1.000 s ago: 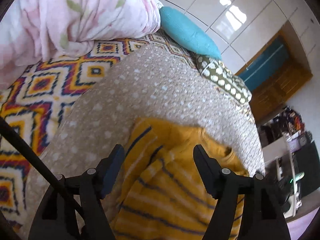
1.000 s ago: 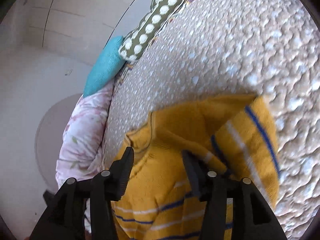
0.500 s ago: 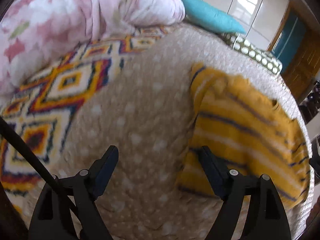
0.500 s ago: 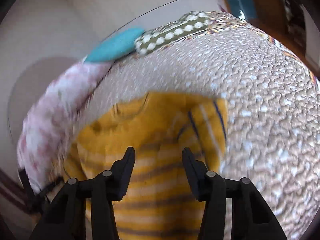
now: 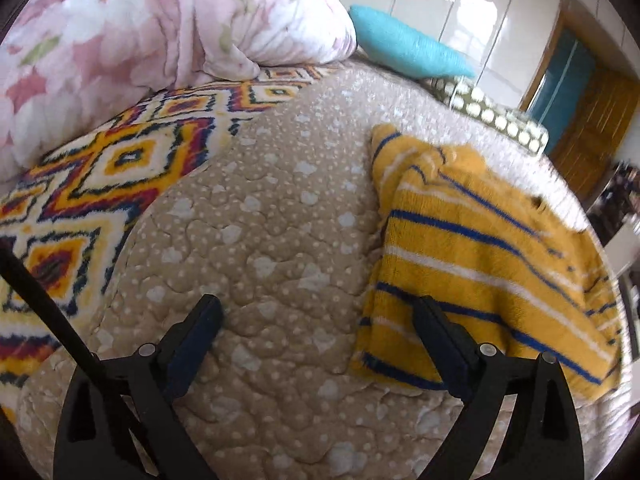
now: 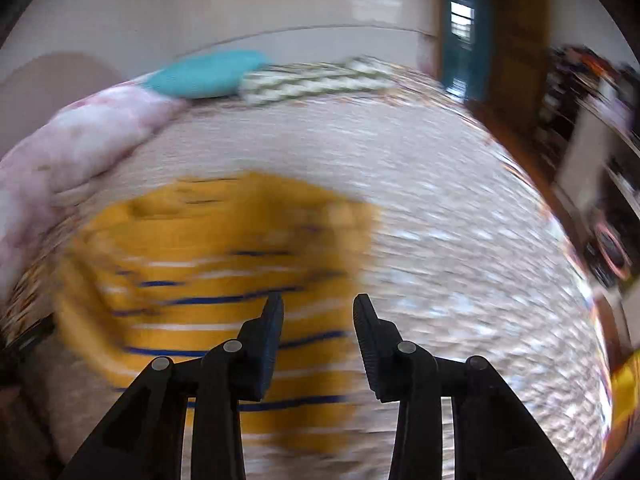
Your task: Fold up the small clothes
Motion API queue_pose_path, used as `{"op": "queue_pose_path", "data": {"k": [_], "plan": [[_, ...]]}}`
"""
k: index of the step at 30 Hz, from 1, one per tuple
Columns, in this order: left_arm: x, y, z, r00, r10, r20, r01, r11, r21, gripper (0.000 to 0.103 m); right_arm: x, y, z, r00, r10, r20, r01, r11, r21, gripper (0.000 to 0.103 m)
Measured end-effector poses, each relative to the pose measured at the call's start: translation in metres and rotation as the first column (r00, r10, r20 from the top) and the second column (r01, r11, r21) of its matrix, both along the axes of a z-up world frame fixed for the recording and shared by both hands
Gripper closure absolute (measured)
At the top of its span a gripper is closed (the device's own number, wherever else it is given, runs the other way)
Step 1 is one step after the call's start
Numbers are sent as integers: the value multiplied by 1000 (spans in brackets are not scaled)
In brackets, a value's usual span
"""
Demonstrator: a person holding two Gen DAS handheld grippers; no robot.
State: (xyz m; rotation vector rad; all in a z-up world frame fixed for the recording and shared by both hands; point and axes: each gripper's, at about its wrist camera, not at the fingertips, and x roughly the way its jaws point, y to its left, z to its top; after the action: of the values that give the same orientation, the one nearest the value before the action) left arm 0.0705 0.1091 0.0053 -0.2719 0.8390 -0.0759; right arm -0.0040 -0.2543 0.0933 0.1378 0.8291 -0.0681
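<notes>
yellow sweater (image 5: pixel 472 248) | blue-and-white stripes | folded, sleeve tucked over | lying flat on bed

Sweater (image 5: pixel 476 248): mustard yellow, blue and white stripes. Quilt (image 5: pixel 256 240): beige, white spots. Blanket (image 5: pixel 92 176): multicoloured diamond pattern. Comforter (image 5: pixel 140 28): pink floral. Pillows: one teal (image 5: pixel 404 48), one olive with white dots (image 5: pixel 492 116). Grippers: black.

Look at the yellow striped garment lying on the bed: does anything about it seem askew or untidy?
Yes. The yellow striped garment lies on the beige quilt with its far corner bunched and turned over itself, so the edges do not line up. Both grippers are open, holding nothing.
</notes>
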Motion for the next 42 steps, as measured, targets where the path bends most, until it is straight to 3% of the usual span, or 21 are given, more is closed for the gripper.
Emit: {"op": "queue_pose_path", "data": {"k": [3,5,7,10,13,16,22,25,29,32,33,36,39,42], "plan": [[-8,14,6,1000,0,32,2,997,-83,7,24,37,-9,997,64,-36,-63,997,38,62],[-14,24,12,998,32,47,-28,996,-83,7,42,54,-28,994,69,-84,-66,997,34,62],[-17,34,18,996,66,61,-62,996,-56,7,64,68,-63,974,67,-217,-70,998,-6,57],[-20,50,25,990,118,75,-116,993,-25,7,64,87,-53,976,33,-217,-61,990,-124,57],[-19,69,29,982,173,77,-172,985,-17,7,55,108,-20,991,87,-105,-97,991,-90,56],[-16,79,28,978,197,67,-197,980,-19,7,59,150,-2,976,205,-80,-211,973,-89,56],[-12,78,22,983,182,36,-182,983,-9,7,121,237,-28,928,345,-141,-364,920,-145,57],[-13,79,20,983,181,30,-181,983,-18,7,164,269,-52,923,335,-191,-375,896,-236,57],[-10,82,17,985,174,22,-173,984,-32,7,223,288,-68,918,295,-266,-365,890,-272,56],[-6,81,12,985,172,16,-171,985,-12,7,243,298,-77,914,278,-296,-369,872,-320,45],[-4,80,11,985,170,10,-170,985,-4,7,247,300,-76,915,277,-293,-370,866,-336,39],[0,78,5,987,161,-15,-161,987,8,7,243,296,-55,922,287,-259,-359,885,-297,38],[1,78,3,985,170,-20,-170,985,6,7,214,279,-13,936,321,-144,-345,916,-203,38],[0,83,4,980,196,-21,-196,981,-7,7,176,264,9,923,368,-117,-382,914,-137,41]]}}
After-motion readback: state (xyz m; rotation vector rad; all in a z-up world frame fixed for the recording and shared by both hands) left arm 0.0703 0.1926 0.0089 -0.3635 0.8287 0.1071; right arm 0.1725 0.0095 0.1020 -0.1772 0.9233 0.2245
